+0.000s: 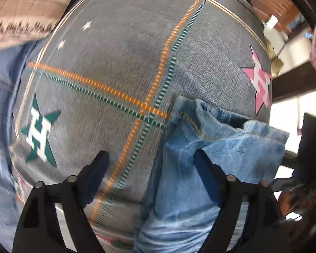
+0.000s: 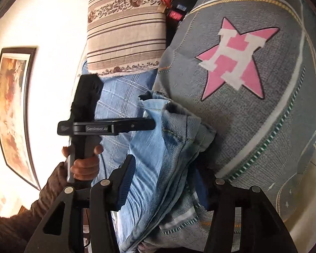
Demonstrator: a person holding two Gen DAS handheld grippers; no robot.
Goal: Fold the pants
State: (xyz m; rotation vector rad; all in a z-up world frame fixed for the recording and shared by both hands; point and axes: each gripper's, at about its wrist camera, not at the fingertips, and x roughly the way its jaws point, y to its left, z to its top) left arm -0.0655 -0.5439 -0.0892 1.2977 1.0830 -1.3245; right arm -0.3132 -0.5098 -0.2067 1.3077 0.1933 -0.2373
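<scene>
We see the pants (image 1: 200, 147) as light-blue denim jeans, washed pale with whitish crease streaks and yellow-tan stitching along the seams. They lie bunched and partly folded on a grey blanket (image 1: 115, 52) crossed by orange and green dashed stripes. In the left wrist view the denim sits just right of where those stripes cross, between the green star (image 1: 39, 132) and the pink star (image 1: 260, 80), nearer the pink one. Its long axis runs from the bottom of that view upward, ending in a rumpled, layered edge that points toward the pink star.

Our left gripper (image 1: 151, 155) stands wide over the blanket: one finger hangs above the grey cloth, the other over the denim, and we see nothing pressed between them.

In the right wrist view the jeans (image 2: 158, 158) run up between the fingers of our right gripper (image 2: 166, 168), which stand about half apart. The fabric fills the gap, but we cannot tell whether the pads press on it. Beyond the denim lie a blue checked sheet (image 2: 120, 97) and a striped floral pillow (image 2: 124, 27), beside the blanket's pink star (image 2: 233, 61). A hand (image 2: 84, 164) grips the other gripper's handle.
</scene>
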